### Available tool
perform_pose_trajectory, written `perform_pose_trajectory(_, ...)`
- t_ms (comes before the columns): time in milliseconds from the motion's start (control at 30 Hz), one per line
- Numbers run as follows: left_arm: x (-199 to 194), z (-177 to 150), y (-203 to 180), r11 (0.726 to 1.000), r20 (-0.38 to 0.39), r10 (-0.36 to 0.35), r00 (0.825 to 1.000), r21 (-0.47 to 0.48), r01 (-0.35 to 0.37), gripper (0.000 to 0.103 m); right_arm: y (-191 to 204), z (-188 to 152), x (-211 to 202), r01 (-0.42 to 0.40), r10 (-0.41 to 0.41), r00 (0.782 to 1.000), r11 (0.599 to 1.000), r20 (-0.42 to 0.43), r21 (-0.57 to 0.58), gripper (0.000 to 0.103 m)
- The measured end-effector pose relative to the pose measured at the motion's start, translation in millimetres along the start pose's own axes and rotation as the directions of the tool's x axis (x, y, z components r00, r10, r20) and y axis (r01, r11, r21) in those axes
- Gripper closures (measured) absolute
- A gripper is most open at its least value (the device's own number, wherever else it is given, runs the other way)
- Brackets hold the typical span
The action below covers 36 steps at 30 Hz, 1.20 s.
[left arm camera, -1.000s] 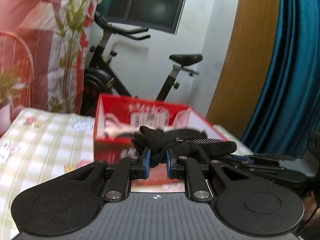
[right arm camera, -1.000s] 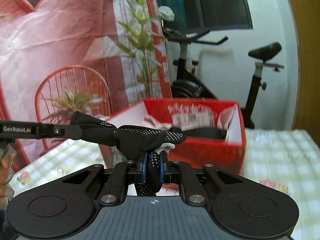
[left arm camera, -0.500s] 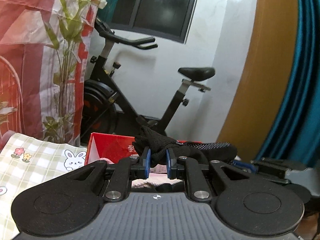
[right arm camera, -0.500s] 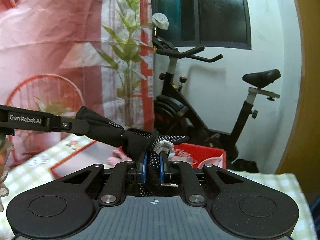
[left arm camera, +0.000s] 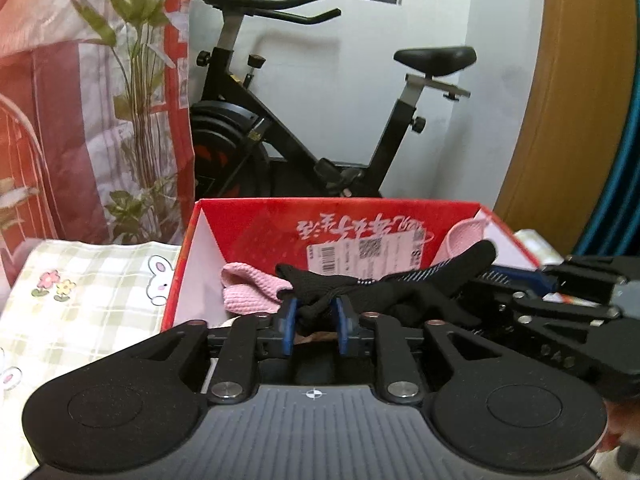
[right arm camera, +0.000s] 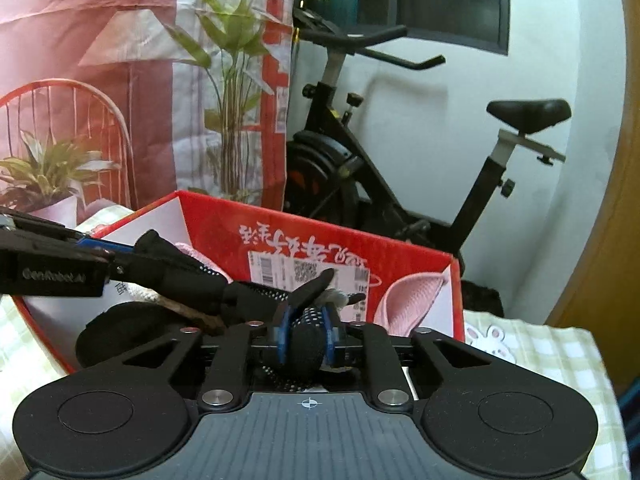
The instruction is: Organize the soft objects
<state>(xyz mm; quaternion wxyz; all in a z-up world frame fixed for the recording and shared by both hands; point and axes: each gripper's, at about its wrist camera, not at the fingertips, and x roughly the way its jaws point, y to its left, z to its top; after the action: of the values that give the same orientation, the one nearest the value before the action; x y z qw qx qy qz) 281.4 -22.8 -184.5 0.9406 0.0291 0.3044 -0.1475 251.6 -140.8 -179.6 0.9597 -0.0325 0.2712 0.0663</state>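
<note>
Black dotted glove (left arm camera: 404, 292) — stretched between both tools over the open red box (left arm camera: 248, 216), inside its rims. Left tool (left arm camera: 315, 314) clamped on one end; right tool (right arm camera: 306, 330) clamped on the other. Left view alone shows a pink knit piece (left arm camera: 248, 292) beside the glove; right view alone, a pink item (right arm camera: 412, 296) against the box's right wall. Half a second ago the glove was above the rim — now lower.

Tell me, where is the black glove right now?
The black glove hangs stretched between the two tongs, the left tongs and the right tongs, just above the open red box, beside the pink knit things inside it.
</note>
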Motion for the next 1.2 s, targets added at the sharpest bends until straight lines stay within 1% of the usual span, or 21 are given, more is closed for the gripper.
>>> perform_pose_trajectory(33, -0.4, -0.6, -0.1, 1.000, 0.000, 0.007, 1.000, 0.009, -0.007, 0.067, -0.3, -0.6, -0.7, -0.002, 0.002, 1.000, 1.000, 0.001, -0.003, 0.080)
perform_pose_trajectory(67, -0.7, -0.7, 0.4, 1.000, 0.000, 0.009, 1.000, 0.014, -0.009, 0.052, -0.3, -1.0, -1.8, 0.004, -0.004, 1.000, 1.000, 0.003, -0.008, 0.079)
perform_pose_trajectory(100, -2.1, -0.9, 1.5, 1.000, 0.003, 0.013, 1.000, 0.016, -0.014, 0.045, -0.9, -0.9, -3.4, 0.009, -0.009, 1.000, 1.000, 0.002, -0.011, 0.078)
perform_pose_trajectory(133, -4.0, -1.2, 0.9, 1.000, 0.007, 0.018, 1.000, 0.019, -0.018, 0.032, -1.9, -0.8, -5.2, 0.012, -0.012, 1.000, 1.000, 0.002, -0.006, 0.076)
perform_pose_trajectory(167, -7.6, -1.4, 1.8, 0.999, 0.017, 0.022, 1.000, 0.024, -0.022, 0.022, -3.3, -0.8, -7.4, 0.015, -0.015, 1.000, 1.000, 0.004, 0.004, 0.069)
perform_pose_trajectory(200, -10.0, -1.9, 0.3, 0.999, 0.025, 0.025, 0.999, 0.031, -0.026, 0.018, -5.8, -0.6, -11.0, 0.017, -0.017, 1.000, 1.000, 0.011, 0.015, 0.062)
perform_pose_trajectory(233, -13.0, -1.7, -1.7, 0.999, 0.033, 0.032, 0.999, 0.037, -0.034, 0.009, -9.7, -0.5, -14.6, 0.015, -0.015, 1.000, 1.000, 0.017, 0.025, 0.059)
perform_pose_trajectory(267, -18.1, -1.8, -1.9, 0.998, 0.042, 0.047, 0.998, 0.043, -0.049, 0.003, -11.1, -0.4, -18.9, 0.012, -0.013, 1.000, 0.999, 0.027, 0.038, 0.049)
perform_pose_trajectory(300, -22.6, -1.4, -3.1, 0.997, 0.054, 0.057, 0.997, 0.049, -0.060, 0.002, -13.1, -0.3, -23.3, 0.012, -0.013, 0.999, 0.999, 0.035, 0.049, 0.040)
perform_pose_trajectory(333, -27.1, -1.6, -4.2, 0.996, 0.064, 0.062, 0.996, 0.057, -0.066, 0.000, -14.6, -0.3, -29.3, 0.009, -0.012, 0.999, 0.998, 0.049, 0.062, 0.035)
perform_pose_trajectory(367, -30.6, -1.3, -5.4, 0.996, 0.071, 0.065, 0.995, 0.062, -0.069, 0.000, -15.3, -0.2, -35.4, 0.006, -0.011, 0.998, 0.997, 0.062, 0.076, 0.027)
perform_pose_trajectory(400, -35.3, -1.2, -5.2, 0.995, 0.072, 0.071, 0.995, 0.063, -0.075, 0.000, -16.2, 0.0, -41.1, 0.006, -0.012, 0.997, 0.996, 0.071, 0.086, 0.019)
perform_pose_trajectory(433, -39.5, -0.7, -4.9, 0.995, 0.067, 0.080, 0.995, 0.059, -0.084, 0.000, -16.9, 0.7, -46.3, 0.006, -0.014, 0.997, 0.996, 0.080, 0.094, 0.015)
perform_pose_trajectory(500, -46.3, 1.2, -4.8, 0.993, 0.061, 0.104, 0.993, 0.049, -0.107, 0.000, -16.3, 1.5, -57.0, 0.010, -0.020, 0.995, 0.994, 0.099, 0.105, 0.000)
perform_pose_trajectory(633, -66.4, 3.8, -8.0, 0.984, 0.082, 0.165, 0.983, 0.058, -0.170, 0.000, -16.4, 7.7, -78.7, 0.032, -0.047, 0.992, 0.991, 0.116, 0.127, 0.000)
perform_pose_trajectory(700, -78.7, 5.2, -11.3, 0.974, 0.100, 0.205, 0.974, 0.074, -0.213, 0.000, -14.9, 11.3, -90.9, 0.027, -0.046, 0.990, 0.989, 0.132, 0.144, 0.000)
perform_pose_trajectory(733, -83.6, 5.9, -12.1, 0.972, 0.107, 0.214, 0.971, 0.079, -0.223, 0.000, -13.8, 13.1, -97.0, 0.024, -0.046, 0.989, 0.988, 0.142, 0.151, 0.000)
perform_pose_trajectory(900, -114.4, 10.8, -11.9, 0.978, 0.129, 0.185, 0.974, 0.070, -0.195, 0.000, -5.2, 22.1, -127.5, 0.019, -0.049, 0.981, 0.988, 0.190, 0.154, 0.000)
perform_pose_trajectory(1000, -130.0, 14.6, -15.3, 0.978, 0.130, 0.187, 0.974, 0.066, -0.197, 0.000, -0.4, 28.0, -143.6, 0.022, -0.052, 0.979, 0.988, 0.197, 0.152, 0.000)
perform_pose_trajectory(1200, -173.0, 19.1, -24.9, 0.971, 0.186, 0.210, 0.960, 0.075, -0.227, 0.000, 12.6, 38.8, -181.7, 0.050, -0.083, 0.974, 0.986, 0.210, 0.157, 0.000)
